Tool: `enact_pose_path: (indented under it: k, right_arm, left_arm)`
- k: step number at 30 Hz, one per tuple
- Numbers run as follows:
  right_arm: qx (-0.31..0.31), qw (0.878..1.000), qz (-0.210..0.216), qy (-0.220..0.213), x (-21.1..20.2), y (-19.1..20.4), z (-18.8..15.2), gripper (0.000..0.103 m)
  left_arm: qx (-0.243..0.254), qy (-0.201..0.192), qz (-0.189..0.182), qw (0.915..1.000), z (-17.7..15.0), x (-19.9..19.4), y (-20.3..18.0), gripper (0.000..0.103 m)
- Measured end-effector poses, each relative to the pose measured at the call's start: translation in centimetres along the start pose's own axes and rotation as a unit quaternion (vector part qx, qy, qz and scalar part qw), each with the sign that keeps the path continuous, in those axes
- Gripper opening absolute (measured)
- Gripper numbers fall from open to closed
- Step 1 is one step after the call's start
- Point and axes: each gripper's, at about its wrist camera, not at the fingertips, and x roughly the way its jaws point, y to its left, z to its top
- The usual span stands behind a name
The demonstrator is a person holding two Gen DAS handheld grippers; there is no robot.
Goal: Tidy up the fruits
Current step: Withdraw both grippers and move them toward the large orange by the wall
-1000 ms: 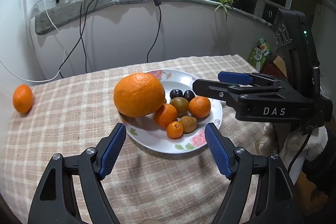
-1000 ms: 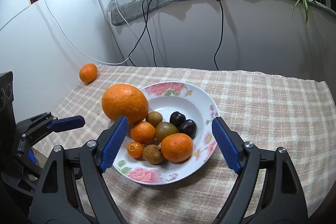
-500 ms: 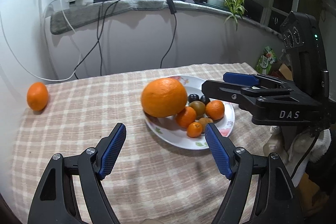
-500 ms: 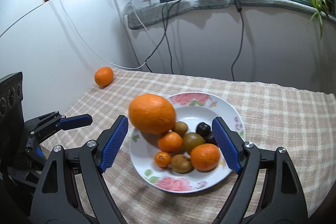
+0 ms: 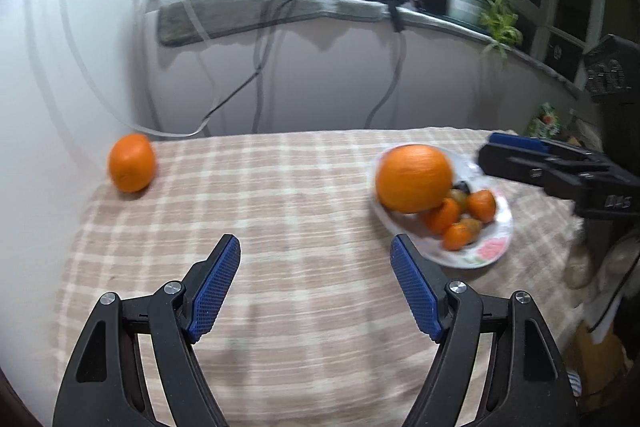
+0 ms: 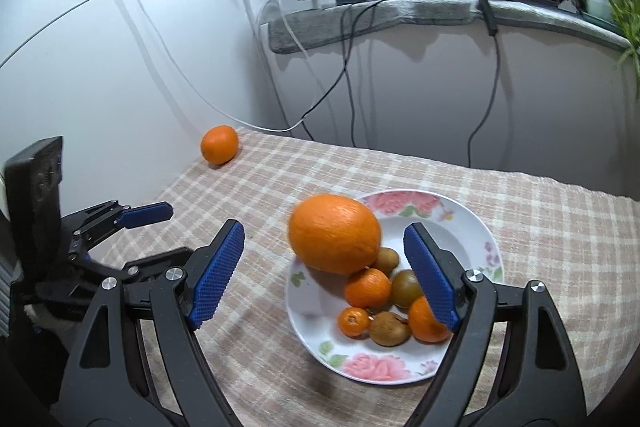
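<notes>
A flowered white plate (image 5: 498, 247) (image 6: 460, 223) holds a big orange (image 5: 414, 178) (image 6: 334, 233), small tangerines (image 6: 367, 287), kiwis (image 6: 389, 327) and dark plums. A lone orange (image 5: 131, 167) (image 6: 219, 143) lies on the checked tablecloth at the far left, by the wall. My left gripper (image 5: 316, 283) is open and empty above the bare cloth, between the lone orange and the plate. My right gripper (image 6: 325, 275) is open and empty just in front of the plate; it also shows in the left wrist view (image 5: 560, 173).
A white wall borders the table on the left. Cables (image 6: 348, 75) hang from a grey ledge (image 5: 280, 11) behind the table. A potted plant (image 5: 476, 3) stands on the ledge. The table's right edge lies past the plate.
My left gripper has swung left, away from the plate, and the lone orange is nearer the middle of its view. My right gripper has drawn back a little from the plate.
</notes>
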Motion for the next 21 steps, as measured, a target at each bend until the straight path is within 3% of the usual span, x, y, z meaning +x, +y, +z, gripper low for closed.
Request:
enact_pose_path:
  k: [6,15,21]
  right_arm:
    - [-0.008,1.0,0.027,0.011,1.4,2.1,1.7,0.085]
    - [-0.042,0.997,0.058,0.028,5.6,8.5,5.7,0.085]
    - [0.014,0.99,0.123,0.072,11.5,10.9,8.9,0.085]
  left_arm:
    - [-0.027,0.002,0.031,0.9992,-0.6,0.3,3.9,0.078]
    - [-0.077,-0.009,0.061,0.9951,-0.8,0.9,9.5,0.077]
    - [-0.106,-0.027,0.055,0.9925,0.2,2.0,12.9,0.077]
